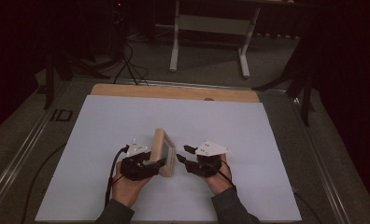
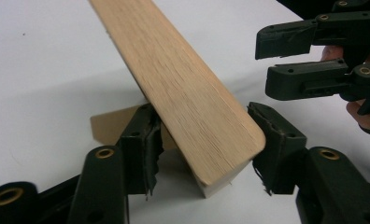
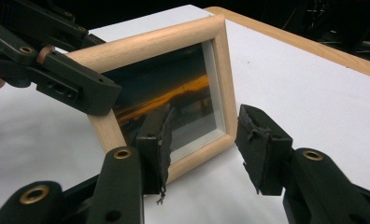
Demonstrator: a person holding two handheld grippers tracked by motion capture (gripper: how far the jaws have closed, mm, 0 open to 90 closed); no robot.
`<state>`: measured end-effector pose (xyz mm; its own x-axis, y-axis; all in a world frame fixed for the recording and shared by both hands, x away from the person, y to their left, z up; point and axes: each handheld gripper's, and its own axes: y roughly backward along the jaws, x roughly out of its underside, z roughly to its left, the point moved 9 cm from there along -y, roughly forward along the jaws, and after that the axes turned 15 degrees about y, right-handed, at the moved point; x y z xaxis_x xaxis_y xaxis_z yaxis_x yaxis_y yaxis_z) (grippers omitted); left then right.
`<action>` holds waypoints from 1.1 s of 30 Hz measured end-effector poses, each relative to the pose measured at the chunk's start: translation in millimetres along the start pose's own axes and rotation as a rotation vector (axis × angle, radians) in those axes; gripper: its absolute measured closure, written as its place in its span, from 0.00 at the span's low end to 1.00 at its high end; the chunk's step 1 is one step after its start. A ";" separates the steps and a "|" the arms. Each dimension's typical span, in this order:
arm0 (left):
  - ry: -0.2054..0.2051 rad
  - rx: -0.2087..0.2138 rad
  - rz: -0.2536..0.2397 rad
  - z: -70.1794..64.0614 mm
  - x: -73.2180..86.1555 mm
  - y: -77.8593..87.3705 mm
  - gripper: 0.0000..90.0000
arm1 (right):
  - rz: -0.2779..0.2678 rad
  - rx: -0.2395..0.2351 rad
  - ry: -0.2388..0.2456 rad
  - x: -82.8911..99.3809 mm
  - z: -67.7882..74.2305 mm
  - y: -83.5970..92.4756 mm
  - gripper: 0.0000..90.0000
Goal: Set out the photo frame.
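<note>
A light wooden picture frame (image 1: 165, 150) stands upright on edge near the middle of the white sheet, its glass facing right. My left gripper (image 1: 158, 163) reaches in from the left, and its pads clamp the frame's (image 2: 183, 88) near wooden edge from both sides. A brown card stand (image 2: 107, 127) props the frame's back. My right gripper (image 1: 182, 155) sits just right of the frame, apart from it. Its jaws stand open with a gap (image 3: 202, 135), and the frame's (image 3: 216, 56) lower corner lies beyond them. The right gripper (image 2: 263, 60) also appears top right in the left gripper view.
The white sheet (image 1: 127, 121) covers a wooden board (image 1: 174, 92) whose far edge shows. Metal rails run along both sides of the table. Beyond it stand a desk's white legs (image 1: 209, 42) and cables on the floor (image 1: 127, 65). A person's hands hold both grippers.
</note>
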<state>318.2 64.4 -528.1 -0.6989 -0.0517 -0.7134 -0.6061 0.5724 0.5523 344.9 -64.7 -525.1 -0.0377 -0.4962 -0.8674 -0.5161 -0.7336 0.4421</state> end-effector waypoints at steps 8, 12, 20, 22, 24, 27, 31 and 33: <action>-0.002 0.004 -0.003 -0.5 -0.2 0.8 0.58 | -0.008 0.012 -0.006 -1.3 -4.0 3.0 0.61; -0.009 0.009 -0.008 -1.4 -0.4 1.5 0.63 | -0.022 0.027 -0.010 -4.5 -9.1 7.4 0.61; -0.053 0.011 -0.004 -7.4 1.8 0.4 0.67 | -0.047 0.060 -0.035 -8.8 -22.7 19.7 0.61; -0.065 0.010 -0.006 -8.6 2.1 0.0 0.67 | -0.050 0.067 -0.043 -9.2 -25.6 22.1 0.61; -0.075 0.009 -0.006 -9.8 2.6 -0.3 0.67 | -0.051 0.071 -0.041 -9.6 -27.0 23.1 0.61; -0.099 0.008 -0.004 -11.6 3.4 -0.6 0.67 | -0.053 0.074 -0.044 -10.6 -27.6 24.5 0.61; -0.116 0.010 -0.004 -13.2 3.9 -1.1 0.67 | -0.056 0.079 -0.044 -11.7 -28.5 25.6 0.63; -0.127 0.011 -0.003 -13.7 4.5 -1.2 0.67 | -0.055 0.081 -0.045 -11.8 -29.0 25.8 0.64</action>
<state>310.6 52.3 -526.0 -0.6425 0.0501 -0.7646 -0.6035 0.5818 0.5452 356.8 -91.2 -496.8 -0.0447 -0.4331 -0.9002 -0.5860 -0.7185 0.3748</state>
